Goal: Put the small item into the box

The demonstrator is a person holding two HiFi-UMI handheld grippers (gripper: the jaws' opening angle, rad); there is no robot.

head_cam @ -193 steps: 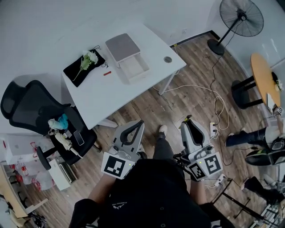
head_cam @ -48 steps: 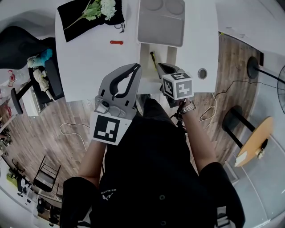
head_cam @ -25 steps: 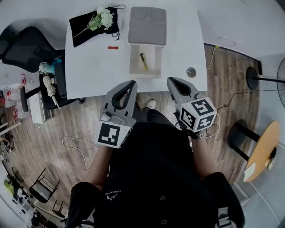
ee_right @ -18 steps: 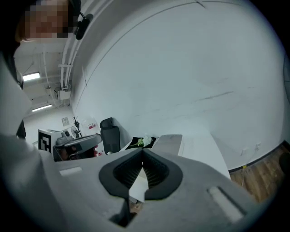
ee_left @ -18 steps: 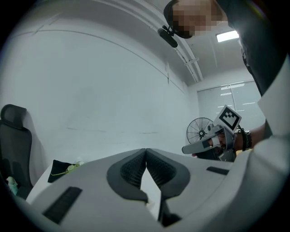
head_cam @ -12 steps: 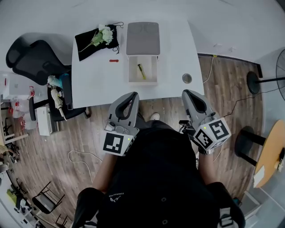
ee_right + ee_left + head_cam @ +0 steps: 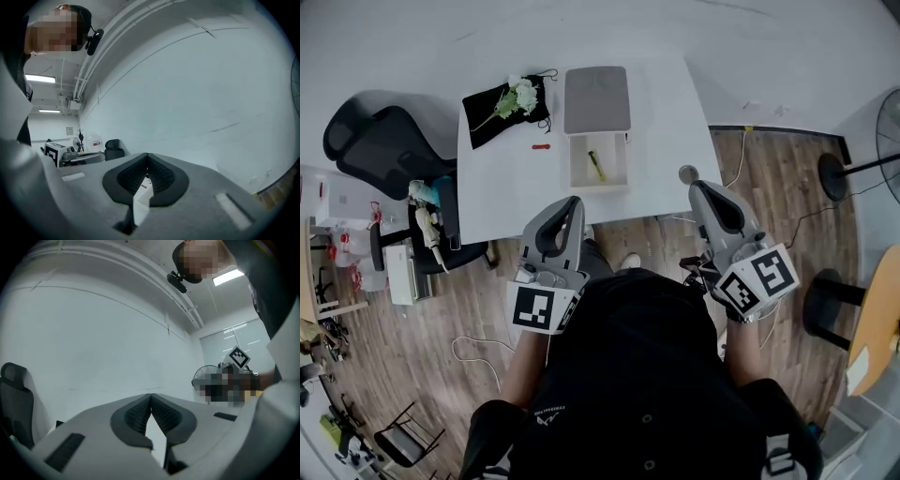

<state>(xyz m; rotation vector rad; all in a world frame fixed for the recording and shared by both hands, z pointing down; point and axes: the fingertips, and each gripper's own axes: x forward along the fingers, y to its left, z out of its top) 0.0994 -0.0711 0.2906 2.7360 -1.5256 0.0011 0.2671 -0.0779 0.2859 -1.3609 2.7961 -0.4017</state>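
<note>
Seen from above, a person stands back from a white table (image 7: pixel 667 117), holding the left gripper (image 7: pixel 573 202) and the right gripper (image 7: pixel 695 186) low over the wooden floor, near the table's front edge. Each gripper's jaws are pressed together at the tips with nothing between them. The small item (image 7: pixel 596 166), a thin yellowish stick, lies inside the open white box (image 7: pixel 580 172) on the table, with the grey lid (image 7: pixel 596 98) just behind the box and a small red piece (image 7: pixel 542 146) to its left.
</note>
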